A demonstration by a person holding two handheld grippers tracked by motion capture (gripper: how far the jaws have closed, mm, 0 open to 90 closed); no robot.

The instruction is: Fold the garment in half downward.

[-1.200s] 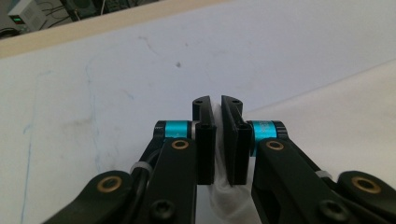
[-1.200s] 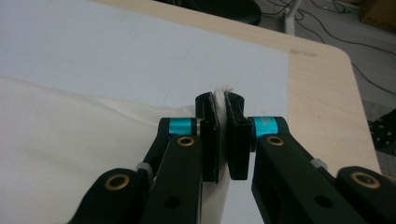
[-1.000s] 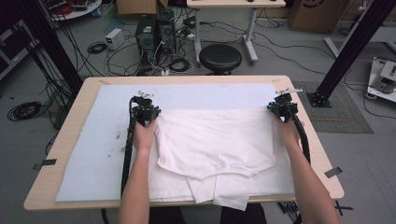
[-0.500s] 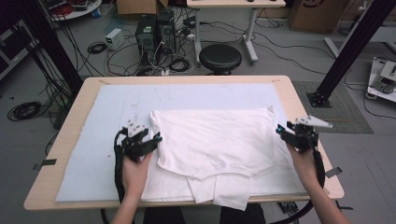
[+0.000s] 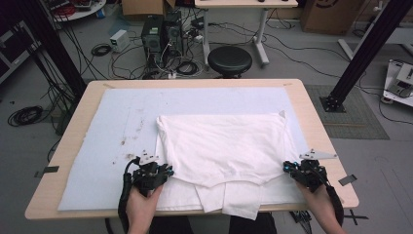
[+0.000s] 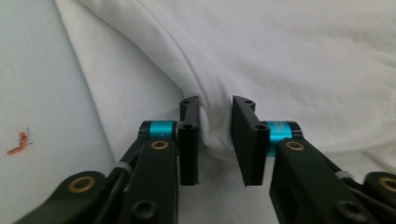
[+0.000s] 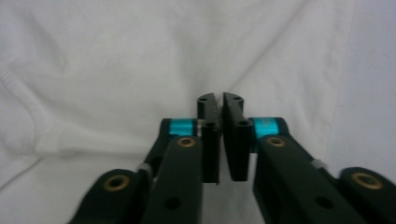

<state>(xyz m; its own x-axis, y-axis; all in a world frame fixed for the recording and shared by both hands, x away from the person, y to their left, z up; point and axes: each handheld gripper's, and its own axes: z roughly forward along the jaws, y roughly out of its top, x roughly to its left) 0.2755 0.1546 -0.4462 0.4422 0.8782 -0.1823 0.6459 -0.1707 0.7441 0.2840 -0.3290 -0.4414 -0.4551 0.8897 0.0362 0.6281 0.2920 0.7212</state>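
Observation:
A white shirt [image 5: 224,146] lies folded on the pale mat [image 5: 112,126], with its lower layers reaching over the table's near edge. My left gripper [image 5: 163,171] is at the near left corner of the upper fold. In the left gripper view a ridge of the shirt [image 6: 280,56] is bunched between the jaws of my left gripper [image 6: 215,100], which have just been closing on it. My right gripper [image 5: 290,168] is at the near right corner. In the right gripper view its jaws [image 7: 220,97] have just closed almost together and pinch the shirt [image 7: 116,70], with creases radiating from them.
The wooden table [image 5: 70,146] carries the mat, which has brown specks [image 5: 129,141] left of the shirt. Behind the table stand a black stool [image 5: 229,59] and computer towers [image 5: 158,31] among floor cables. A black frame post [image 5: 360,53] rises at the right.
Both grippers have come from the shirt's far corners toward the person, down its sides, to the near corners of the fold. The shirt lies as it did.

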